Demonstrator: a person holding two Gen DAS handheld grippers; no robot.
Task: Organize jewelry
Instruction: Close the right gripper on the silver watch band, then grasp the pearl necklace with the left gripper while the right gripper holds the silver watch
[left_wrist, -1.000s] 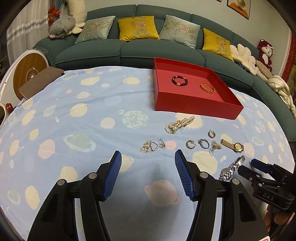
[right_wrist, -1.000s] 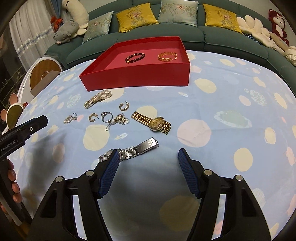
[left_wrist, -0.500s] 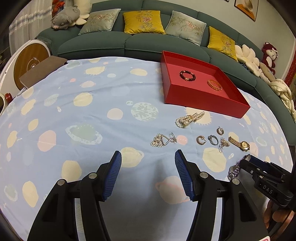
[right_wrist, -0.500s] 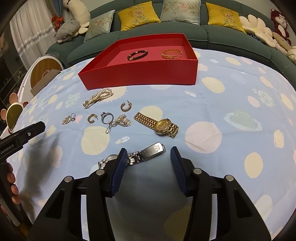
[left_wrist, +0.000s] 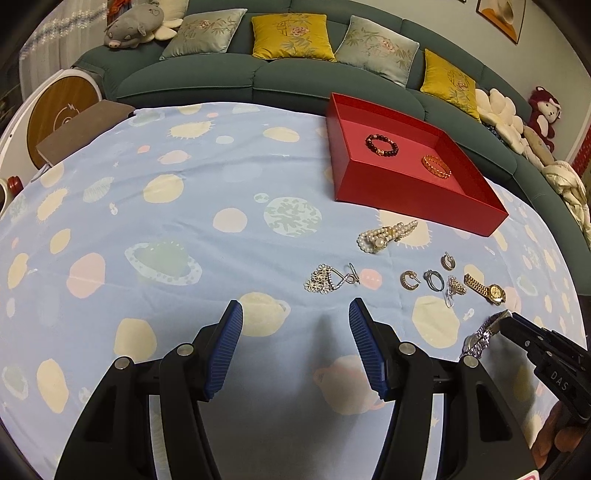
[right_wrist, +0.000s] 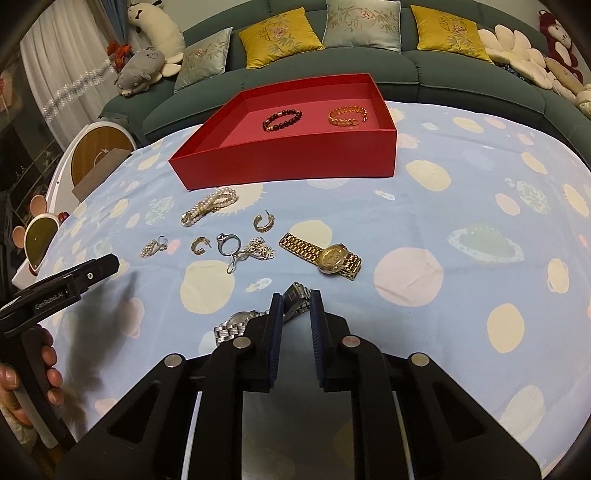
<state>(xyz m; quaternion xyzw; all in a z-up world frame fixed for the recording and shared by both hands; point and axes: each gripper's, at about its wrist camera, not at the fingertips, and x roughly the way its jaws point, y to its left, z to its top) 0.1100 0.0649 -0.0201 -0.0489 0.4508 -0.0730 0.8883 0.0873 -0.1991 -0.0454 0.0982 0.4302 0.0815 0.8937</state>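
A silver watch (right_wrist: 236, 324) lies on the planet-print cloth, and its strap end stands between the closing jaws of my right gripper (right_wrist: 296, 304), whose pads pinch it. From the left wrist view the same watch (left_wrist: 480, 334) shows under the right gripper's tip (left_wrist: 511, 323). My left gripper (left_wrist: 295, 325) hovers open over bare cloth, with nothing between its fingers. A gold watch (right_wrist: 332, 257), a pearl bracelet (right_wrist: 208, 205), hoop earrings (right_wrist: 201, 244), a ring (right_wrist: 229, 243) and a flower pendant (right_wrist: 260, 251) lie loose in front of the red tray (right_wrist: 288, 162), which holds a dark bead bracelet (right_wrist: 282, 117) and a gold bracelet (right_wrist: 347, 115).
A green sofa (left_wrist: 258, 77) with cushions and plush toys curves behind the table. A round wooden stool (right_wrist: 98, 157) and a brown box (left_wrist: 85, 131) stand off the left edge. A person's hand (right_wrist: 48, 369) holds the left gripper's handle.
The right gripper's jaws have come together from wide apart onto the silver watch's strap. The left gripper has stayed open over the same patch of cloth.
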